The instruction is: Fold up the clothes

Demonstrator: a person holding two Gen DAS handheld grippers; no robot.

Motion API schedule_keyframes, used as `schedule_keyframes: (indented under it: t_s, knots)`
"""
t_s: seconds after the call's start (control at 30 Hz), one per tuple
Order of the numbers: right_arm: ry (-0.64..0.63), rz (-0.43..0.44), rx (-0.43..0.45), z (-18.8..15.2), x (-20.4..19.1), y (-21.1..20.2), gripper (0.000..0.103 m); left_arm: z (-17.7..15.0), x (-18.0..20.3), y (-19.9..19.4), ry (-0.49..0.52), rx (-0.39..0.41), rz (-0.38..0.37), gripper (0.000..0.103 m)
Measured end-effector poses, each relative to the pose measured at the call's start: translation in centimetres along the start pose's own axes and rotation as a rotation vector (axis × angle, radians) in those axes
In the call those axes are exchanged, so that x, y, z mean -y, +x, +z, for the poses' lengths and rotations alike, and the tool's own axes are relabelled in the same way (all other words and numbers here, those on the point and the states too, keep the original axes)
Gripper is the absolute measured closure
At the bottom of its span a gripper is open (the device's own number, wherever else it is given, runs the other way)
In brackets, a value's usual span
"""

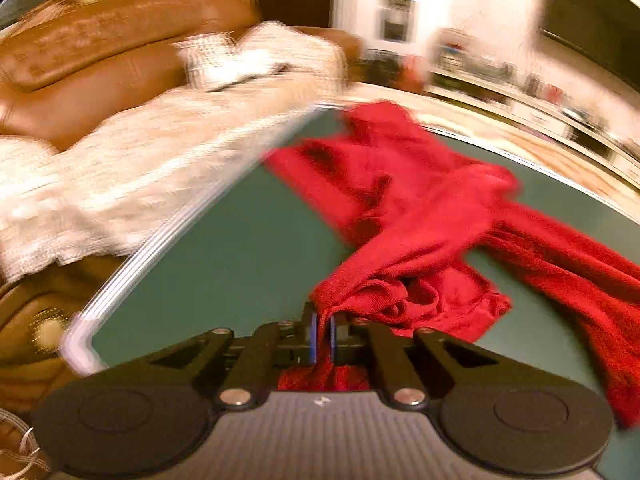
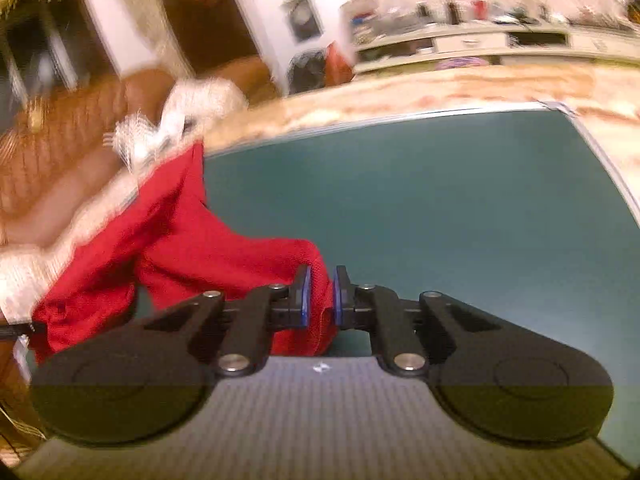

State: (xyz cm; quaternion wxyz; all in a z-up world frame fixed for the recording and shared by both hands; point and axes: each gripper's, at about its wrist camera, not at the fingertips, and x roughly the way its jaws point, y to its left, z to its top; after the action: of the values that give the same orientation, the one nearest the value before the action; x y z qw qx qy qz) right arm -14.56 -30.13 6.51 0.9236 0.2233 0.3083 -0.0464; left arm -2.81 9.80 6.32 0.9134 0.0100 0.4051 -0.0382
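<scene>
A red garment (image 1: 420,216) lies crumpled across the green table (image 1: 240,240), one long part trailing to the right. My left gripper (image 1: 323,332) is shut on a bunched edge of it, just above the table. In the right wrist view my right gripper (image 2: 321,296) is shut on another part of the red garment (image 2: 180,240), which stretches away to the left over the green table (image 2: 440,200). Both views are blurred by motion.
A brown leather sofa (image 1: 100,60) with a cream knitted throw (image 1: 140,176) stands beyond the table's left edge. The table has a metal rim (image 1: 180,224). A cluttered shelf (image 2: 500,40) and a white wall are in the background.
</scene>
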Motion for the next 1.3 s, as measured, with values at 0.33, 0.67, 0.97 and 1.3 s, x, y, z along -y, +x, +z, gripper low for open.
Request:
schedule_keyframes:
  t_s: [0.33, 0.67, 0.97, 1.3]
  knots:
    - [0.274, -0.153, 0.069, -5.0, 6.0, -10.9, 0.089, -1.7, -1.7, -1.6, 0.062, 0.006, 0.097, 0.074]
    - [0.327, 0.098, -0.049, -4.8, 3.7, -11.2, 0.089, -4.9, 7.8, -6.7, 0.172, 0.075, -0.095, 0.0]
    - [0.115, 0.471, -0.072, 2.4, -11.2, -10.5, 0.089, -9.5, 15.1, -11.8, 0.303, 0.043, -0.498, 0.0]
    - [0.065, 0.569, -0.087, 4.4, -15.7, -12.1, 0.089, -10.8, 16.0, -10.1, 0.257, 0.04, -0.439, 0.037]
